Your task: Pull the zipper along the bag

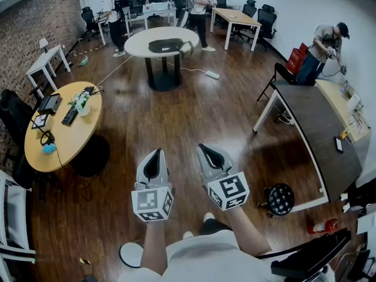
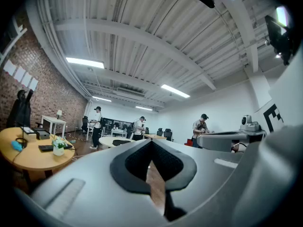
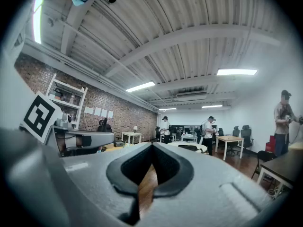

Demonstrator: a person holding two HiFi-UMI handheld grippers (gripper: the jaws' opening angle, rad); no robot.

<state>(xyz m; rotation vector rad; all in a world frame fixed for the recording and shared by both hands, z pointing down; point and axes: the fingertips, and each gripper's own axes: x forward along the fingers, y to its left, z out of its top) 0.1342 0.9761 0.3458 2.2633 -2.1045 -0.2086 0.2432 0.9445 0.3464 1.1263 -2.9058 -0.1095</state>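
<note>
Both grippers are held out over the wooden floor, side by side, and neither holds anything. My left gripper [image 1: 154, 153] is shut with its jaws together, as its own view shows [image 2: 151, 144]. My right gripper [image 1: 207, 149] is shut too, its jaws meeting at the tip [image 3: 152, 145]. A dark bag [image 1: 166, 44] lies on a round white table [image 1: 141, 44] far across the room, well out of reach of either gripper. From the gripper views it is only a small dark shape [image 2: 121, 142] [image 3: 189, 148]. No zipper can be made out.
A round wooden table [image 1: 70, 143] with a keyboard, a phone and a small plant stands to the left. A long dark desk [image 1: 320, 131] is at the right. A black round object [image 1: 280, 198] and a red extinguisher [image 1: 322, 226] lie on the floor. Three people stand further back.
</note>
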